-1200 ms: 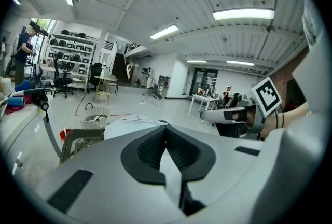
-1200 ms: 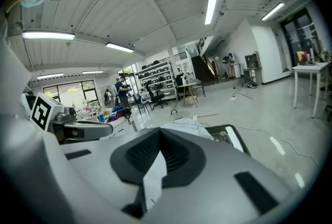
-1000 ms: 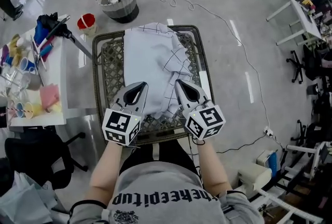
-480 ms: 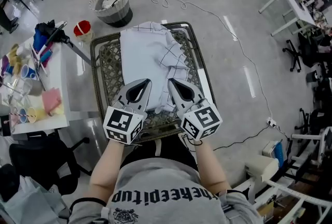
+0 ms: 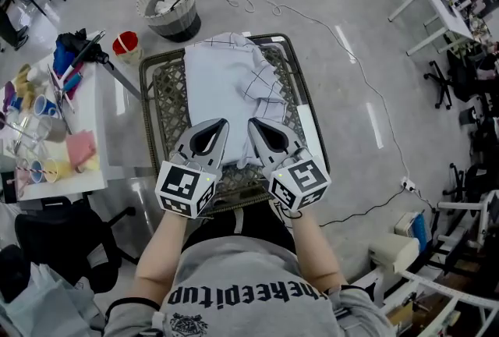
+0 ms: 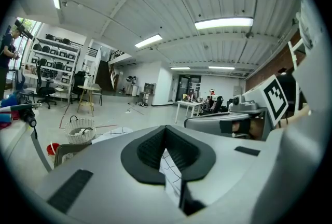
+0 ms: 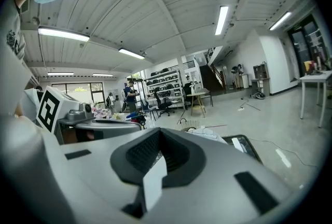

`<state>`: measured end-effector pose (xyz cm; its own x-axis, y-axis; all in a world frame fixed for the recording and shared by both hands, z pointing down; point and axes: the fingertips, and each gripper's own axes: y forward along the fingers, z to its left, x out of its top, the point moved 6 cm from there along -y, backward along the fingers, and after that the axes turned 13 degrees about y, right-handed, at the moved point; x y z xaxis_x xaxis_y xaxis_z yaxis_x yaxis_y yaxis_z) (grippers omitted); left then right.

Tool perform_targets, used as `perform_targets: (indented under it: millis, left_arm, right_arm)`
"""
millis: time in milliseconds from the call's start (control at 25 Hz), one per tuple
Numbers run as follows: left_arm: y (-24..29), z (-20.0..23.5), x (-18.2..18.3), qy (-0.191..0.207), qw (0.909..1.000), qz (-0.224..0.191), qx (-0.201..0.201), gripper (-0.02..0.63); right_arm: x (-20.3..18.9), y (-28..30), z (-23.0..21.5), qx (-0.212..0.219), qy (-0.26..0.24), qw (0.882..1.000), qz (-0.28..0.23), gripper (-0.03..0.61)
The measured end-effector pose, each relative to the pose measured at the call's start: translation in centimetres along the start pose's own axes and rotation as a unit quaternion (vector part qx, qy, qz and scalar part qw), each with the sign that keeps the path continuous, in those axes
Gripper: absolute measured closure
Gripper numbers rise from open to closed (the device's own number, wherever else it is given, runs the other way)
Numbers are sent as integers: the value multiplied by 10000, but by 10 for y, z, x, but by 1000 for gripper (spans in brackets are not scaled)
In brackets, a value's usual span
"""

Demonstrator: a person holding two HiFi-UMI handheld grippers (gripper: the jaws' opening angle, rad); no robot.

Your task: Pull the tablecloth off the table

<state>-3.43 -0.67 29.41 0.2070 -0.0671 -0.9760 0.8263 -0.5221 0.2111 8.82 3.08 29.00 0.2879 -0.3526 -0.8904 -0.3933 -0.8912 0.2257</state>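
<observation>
A white tablecloth [image 5: 226, 86] with thin black grid lines lies bunched on a small table with a woven lattice top [image 5: 166, 113], straight ahead of me in the head view. My left gripper [image 5: 221, 123] and right gripper [image 5: 251, 123] sit side by side over the table's near half, each shut on the cloth's near edge. A strip of checked cloth [image 6: 170, 166] shows between the closed jaws of the left gripper [image 6: 166, 128]. A white strip of cloth [image 7: 153, 181] is pinched in the right gripper [image 7: 159, 133]. The cloth's far end hangs over the table's back rim.
A woven basket [image 5: 168, 4] with white items and a red cup [image 5: 126, 41] stand on the floor beyond the table. A white side table [image 5: 58, 172] with cups and clutter is at the left, and a dark chair [image 5: 54, 242] stands below it. A cable [image 5: 343, 39] runs across the floor on the right.
Both grippers have drawn closer together and lifted a little with the cloth's near edge. The cloth has gathered more toward the table's middle.
</observation>
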Motion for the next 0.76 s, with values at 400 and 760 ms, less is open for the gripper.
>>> perform_targets:
  millis: [400,760]
  left_arm:
    - [-12,2,-1,-48,9999,-74,78,600]
    - [-20,-2,0,-12,9999,-106,31,600]
  right_arm:
    - [-3,1,13,36,-30,10000,24,569]
    - [-4,-2,23,38,-78,10000,12,569]
